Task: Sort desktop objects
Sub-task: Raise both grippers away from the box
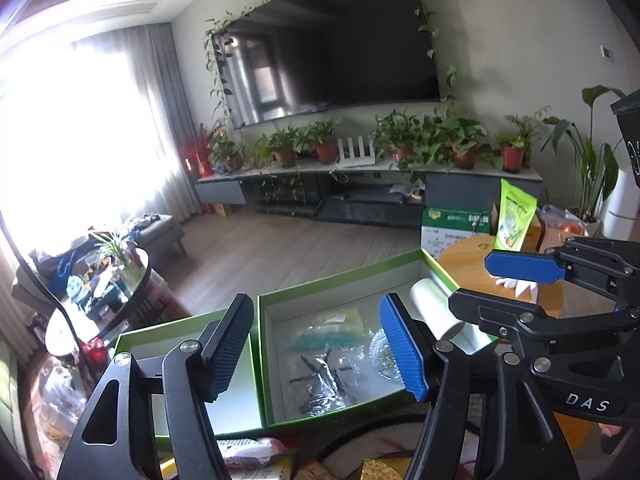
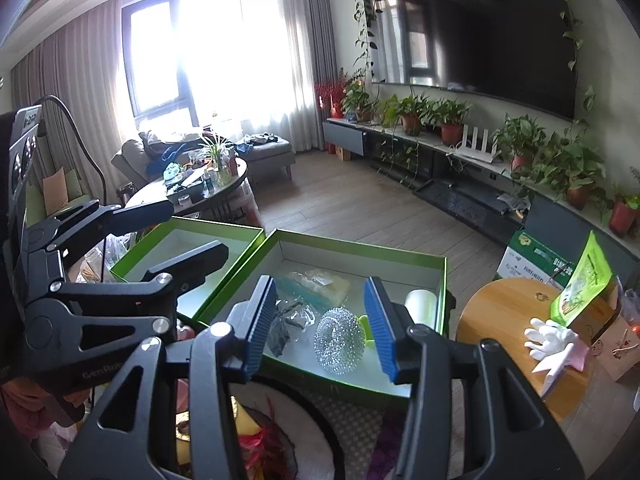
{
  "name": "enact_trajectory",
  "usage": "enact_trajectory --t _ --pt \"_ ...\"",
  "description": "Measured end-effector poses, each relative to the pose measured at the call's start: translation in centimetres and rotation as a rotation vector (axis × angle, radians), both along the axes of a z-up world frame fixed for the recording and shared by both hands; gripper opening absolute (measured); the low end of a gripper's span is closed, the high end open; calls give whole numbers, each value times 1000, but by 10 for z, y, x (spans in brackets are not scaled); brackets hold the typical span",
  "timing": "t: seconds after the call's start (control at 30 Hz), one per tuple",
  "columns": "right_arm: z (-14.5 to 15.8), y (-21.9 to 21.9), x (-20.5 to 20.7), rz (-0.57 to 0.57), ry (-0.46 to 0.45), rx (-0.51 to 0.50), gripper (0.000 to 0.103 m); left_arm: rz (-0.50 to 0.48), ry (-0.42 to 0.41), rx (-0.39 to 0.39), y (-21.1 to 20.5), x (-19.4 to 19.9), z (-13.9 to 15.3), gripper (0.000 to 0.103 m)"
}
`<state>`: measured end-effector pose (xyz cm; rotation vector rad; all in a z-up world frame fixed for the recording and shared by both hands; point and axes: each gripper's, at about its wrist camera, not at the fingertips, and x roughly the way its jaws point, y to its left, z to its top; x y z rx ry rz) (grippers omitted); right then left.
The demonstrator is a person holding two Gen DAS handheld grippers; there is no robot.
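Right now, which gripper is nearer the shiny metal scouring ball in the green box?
Right. The right gripper frames the shiny metal scouring ball between its jaws; the left gripper hangs farther left, over the box divider.

Steel scourer in green box

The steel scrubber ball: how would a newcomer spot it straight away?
Find the two green boxes side by side; take the right-hand box, the one holding items. Near its front edge sits the steel scrubber ball, the only shiny, silvery mesh sphere among soft plastic bags and a white roll.
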<state>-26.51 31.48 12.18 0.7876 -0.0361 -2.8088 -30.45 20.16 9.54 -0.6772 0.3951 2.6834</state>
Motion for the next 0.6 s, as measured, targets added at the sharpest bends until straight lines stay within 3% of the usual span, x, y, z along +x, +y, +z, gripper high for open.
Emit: enact_trajectory --t 0.2,0.4,0.6 --pt "13 -5 23 1 17 8 46 -10 7 27 -5 14 11 67" --pt "26 -9 43 0 41 16 56 -15 36 44 -11 31 25 68" --pt "37 -17 59 12 63 38 60 -11 89 51 -19 47 36 76"
